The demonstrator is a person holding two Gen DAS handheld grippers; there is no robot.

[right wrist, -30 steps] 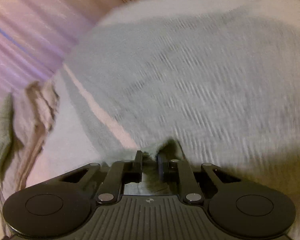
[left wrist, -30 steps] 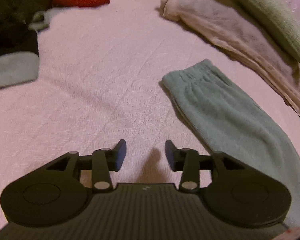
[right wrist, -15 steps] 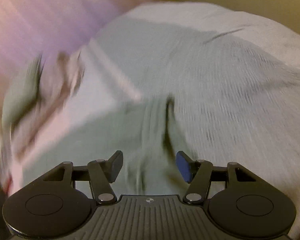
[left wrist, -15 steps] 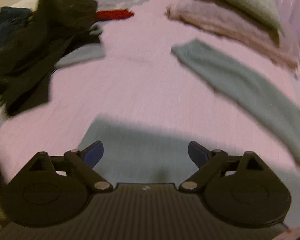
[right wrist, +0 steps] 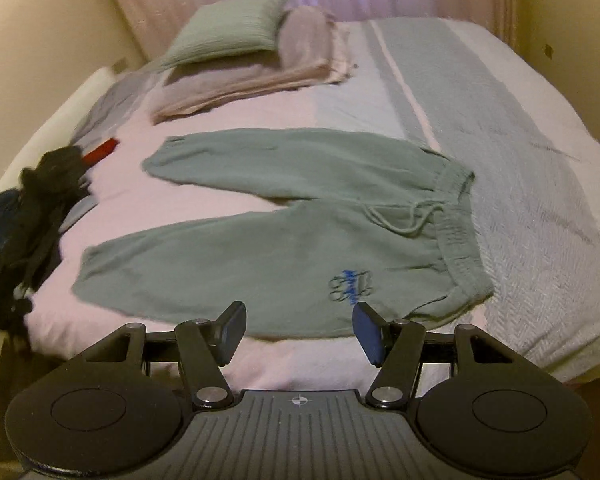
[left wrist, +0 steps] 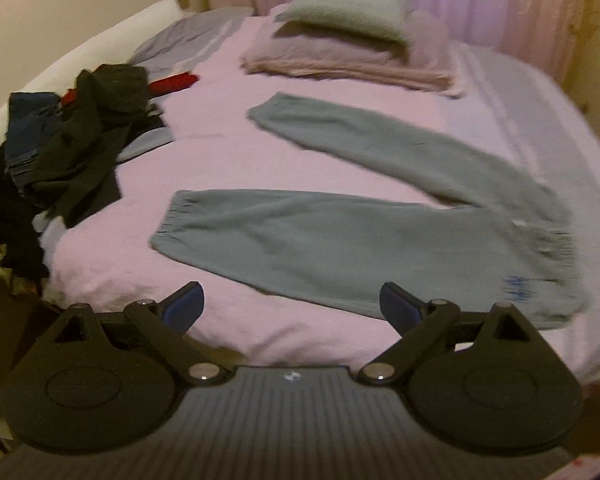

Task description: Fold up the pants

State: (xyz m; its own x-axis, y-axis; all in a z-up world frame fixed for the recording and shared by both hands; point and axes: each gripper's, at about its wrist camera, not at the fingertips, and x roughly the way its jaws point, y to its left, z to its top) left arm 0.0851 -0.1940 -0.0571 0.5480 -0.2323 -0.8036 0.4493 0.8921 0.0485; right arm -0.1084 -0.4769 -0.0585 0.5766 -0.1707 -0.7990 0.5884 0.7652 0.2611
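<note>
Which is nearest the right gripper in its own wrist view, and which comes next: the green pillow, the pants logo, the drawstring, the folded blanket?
1. Logo, just ahead of the right gripper, on the pants.
2. Drawstring, farther up by the waistband.
3. Folded blanket, at the far end of the bed.
4. Green pillow, on the blanket, farthest.

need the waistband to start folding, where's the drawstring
In the right wrist view the drawstring lies loose on the green sweatpants, right of centre beside the waistband.

Each tool, left tool (left wrist: 291, 307) and right tool (right wrist: 299, 333), is black plastic with a ribbed grey base, round side discs, silver pivot screws and blue finger pads (right wrist: 367, 334).
</note>
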